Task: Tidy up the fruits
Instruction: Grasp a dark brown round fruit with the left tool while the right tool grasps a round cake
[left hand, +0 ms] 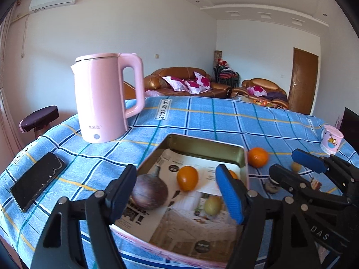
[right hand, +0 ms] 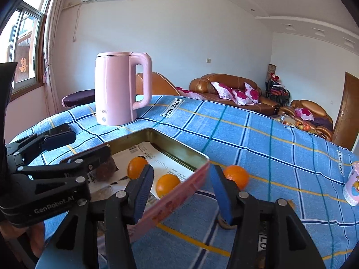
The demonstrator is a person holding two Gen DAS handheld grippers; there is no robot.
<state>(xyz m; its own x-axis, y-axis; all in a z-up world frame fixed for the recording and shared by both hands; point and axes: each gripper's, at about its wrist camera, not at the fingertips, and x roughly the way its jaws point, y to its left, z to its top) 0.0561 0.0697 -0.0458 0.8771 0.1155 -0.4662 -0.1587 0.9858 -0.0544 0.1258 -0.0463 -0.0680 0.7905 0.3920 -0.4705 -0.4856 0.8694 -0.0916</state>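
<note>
A shallow metal tin (left hand: 203,146) lined with printed paper sits on the table. In it lie a dark purple fruit (left hand: 149,192), an orange (left hand: 187,178), a second orange partly hidden behind my left finger, and a small yellow-green fruit (left hand: 212,205). Another orange (left hand: 258,157) lies on the cloth just right of the tin, also in the right wrist view (right hand: 236,176). My left gripper (left hand: 177,192) is open and empty over the tin. My right gripper (right hand: 181,190) is open and empty, straddling the tin's pink wall (right hand: 179,198), close to the outside orange.
A pink kettle (left hand: 105,98) stands at the table's back left. A black phone (left hand: 38,180) lies at the left edge. A pink cup (left hand: 331,139) stands at the far right. A small yellowish fruit (left hand: 296,167) and a small jar (left hand: 272,185) sit by the right gripper.
</note>
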